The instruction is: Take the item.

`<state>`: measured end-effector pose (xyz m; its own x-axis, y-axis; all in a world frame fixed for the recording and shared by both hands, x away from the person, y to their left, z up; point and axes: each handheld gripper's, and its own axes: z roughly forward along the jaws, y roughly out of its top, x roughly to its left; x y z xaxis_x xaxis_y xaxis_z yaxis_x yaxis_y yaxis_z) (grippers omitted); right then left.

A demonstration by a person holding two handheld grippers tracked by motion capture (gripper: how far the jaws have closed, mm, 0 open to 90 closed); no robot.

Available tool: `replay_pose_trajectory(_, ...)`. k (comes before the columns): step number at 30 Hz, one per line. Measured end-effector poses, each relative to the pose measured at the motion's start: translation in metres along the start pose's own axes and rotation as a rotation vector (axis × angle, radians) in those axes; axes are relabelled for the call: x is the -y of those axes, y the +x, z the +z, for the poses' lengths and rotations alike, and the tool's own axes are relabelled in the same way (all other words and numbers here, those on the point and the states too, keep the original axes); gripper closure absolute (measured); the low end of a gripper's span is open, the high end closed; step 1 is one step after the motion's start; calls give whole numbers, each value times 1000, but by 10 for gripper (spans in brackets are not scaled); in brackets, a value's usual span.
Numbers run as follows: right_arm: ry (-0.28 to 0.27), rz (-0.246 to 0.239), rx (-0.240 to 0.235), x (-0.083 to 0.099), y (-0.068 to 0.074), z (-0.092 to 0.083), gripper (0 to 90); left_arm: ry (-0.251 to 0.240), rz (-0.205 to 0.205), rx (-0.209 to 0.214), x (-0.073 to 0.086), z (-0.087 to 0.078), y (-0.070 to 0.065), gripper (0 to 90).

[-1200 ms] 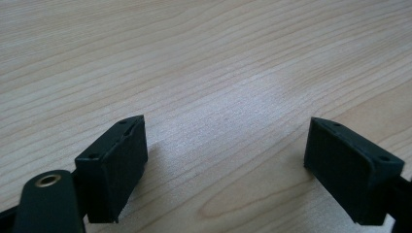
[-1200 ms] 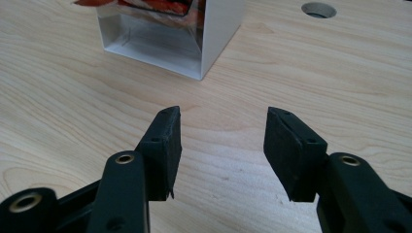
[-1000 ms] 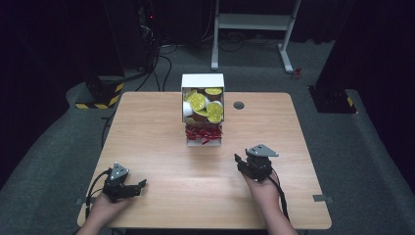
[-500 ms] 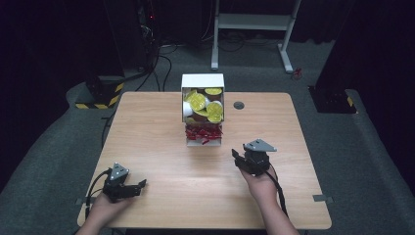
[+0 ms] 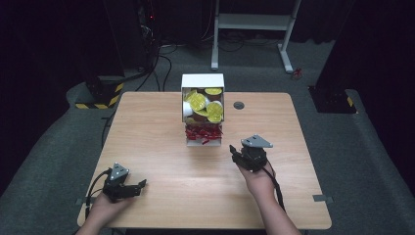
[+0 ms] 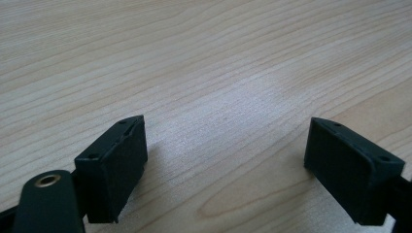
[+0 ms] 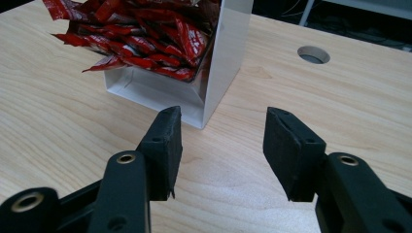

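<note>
Basically, the white box [image 5: 202,110] of red packets [image 7: 141,36] is faced near its front corner by the right tool [image 5: 240,152], released; left tool [image 5: 139,185], also released, is well apart.

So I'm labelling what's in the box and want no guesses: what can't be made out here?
- Print on the yellow lids: too small in the high view.
- Red packets: cut off by the top edge in the right gripper view, so no count.
- Box: its back and bottom are hidden by its own walls and contents.
- Left hand-held gripper: its own view has just table ahead.
</note>
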<state>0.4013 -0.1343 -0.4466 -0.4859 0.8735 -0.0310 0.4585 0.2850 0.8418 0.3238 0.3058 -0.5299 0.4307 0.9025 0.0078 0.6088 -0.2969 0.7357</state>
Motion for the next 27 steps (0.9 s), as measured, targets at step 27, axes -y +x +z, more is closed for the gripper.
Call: replay_pose_trajectory(27,0,10,-25,-25,7,16,540,-1,6,0,0,0,0,158)
